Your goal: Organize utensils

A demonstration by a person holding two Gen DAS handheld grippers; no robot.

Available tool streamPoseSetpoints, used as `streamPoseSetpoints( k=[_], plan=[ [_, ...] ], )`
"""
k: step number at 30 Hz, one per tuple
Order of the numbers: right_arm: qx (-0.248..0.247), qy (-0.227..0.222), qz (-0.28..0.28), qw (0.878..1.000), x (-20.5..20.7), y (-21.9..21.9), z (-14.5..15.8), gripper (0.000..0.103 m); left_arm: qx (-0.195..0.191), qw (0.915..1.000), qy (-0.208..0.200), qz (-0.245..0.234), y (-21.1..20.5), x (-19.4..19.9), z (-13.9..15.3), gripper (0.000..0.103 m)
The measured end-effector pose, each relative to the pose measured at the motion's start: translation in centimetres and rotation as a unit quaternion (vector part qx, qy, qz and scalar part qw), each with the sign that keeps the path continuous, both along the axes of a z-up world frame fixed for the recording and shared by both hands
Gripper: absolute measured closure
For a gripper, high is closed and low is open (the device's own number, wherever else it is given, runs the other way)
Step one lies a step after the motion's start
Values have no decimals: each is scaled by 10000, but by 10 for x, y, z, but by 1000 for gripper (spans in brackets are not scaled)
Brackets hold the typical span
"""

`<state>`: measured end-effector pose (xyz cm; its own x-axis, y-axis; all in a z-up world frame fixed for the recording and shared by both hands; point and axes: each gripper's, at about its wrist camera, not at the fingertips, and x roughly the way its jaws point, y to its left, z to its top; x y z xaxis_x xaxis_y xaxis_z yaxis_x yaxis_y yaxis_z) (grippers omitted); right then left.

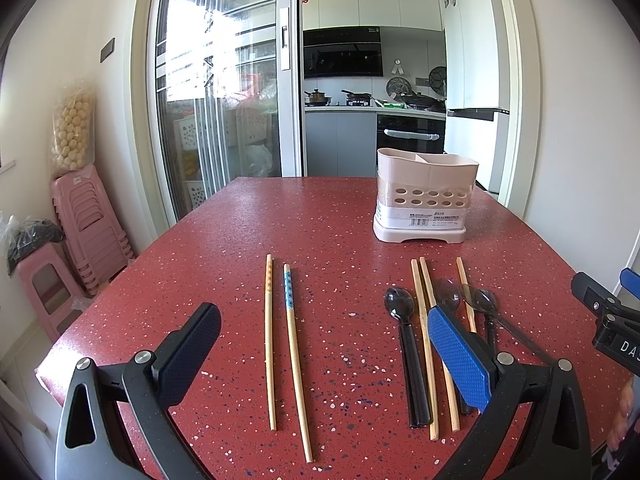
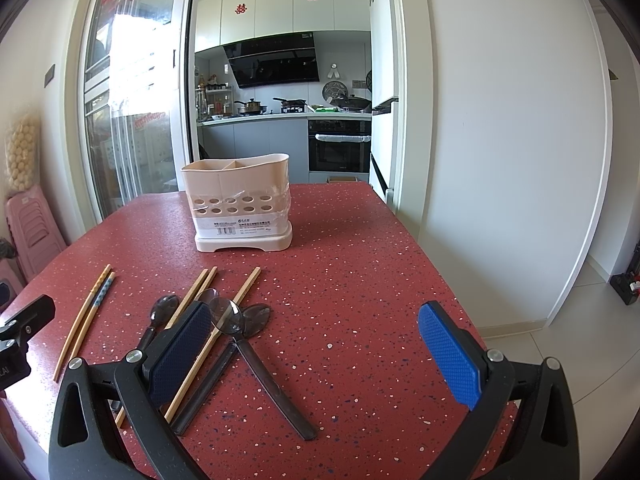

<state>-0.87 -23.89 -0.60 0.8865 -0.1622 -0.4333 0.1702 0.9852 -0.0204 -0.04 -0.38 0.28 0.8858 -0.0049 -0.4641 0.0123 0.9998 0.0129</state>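
Spoons (image 2: 236,322) | handles part-hidden by left pad (overlapping) | both jaws wide, empty

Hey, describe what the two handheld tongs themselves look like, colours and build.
Both look identical. The left tongs and right tongs each have a glossy black curved frame with triangular cut-outs and silver bolt heads at the joints. One finger carries a dark navy dimpled pad, the other a bright blue dimpled pad. No cables or sleeves are visible.
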Motion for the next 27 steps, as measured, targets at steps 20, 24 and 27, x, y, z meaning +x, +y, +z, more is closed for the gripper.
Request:
streamPoseSetpoints(
  k=[20, 24, 27],
  plan=[
    [-3, 6, 2, 10000, -2, 1, -1, 0, -5, 10000, 64, 11, 0, 0, -1, 0],
    [11, 44, 29, 10000, -3, 2, -1, 0, 25, 9999, 149, 13, 2, 1, -3, 0],
    [11, 52, 38, 10000, -3, 3, 0, 0, 24, 9999, 160, 27, 4, 3, -3, 0]
  ],
)
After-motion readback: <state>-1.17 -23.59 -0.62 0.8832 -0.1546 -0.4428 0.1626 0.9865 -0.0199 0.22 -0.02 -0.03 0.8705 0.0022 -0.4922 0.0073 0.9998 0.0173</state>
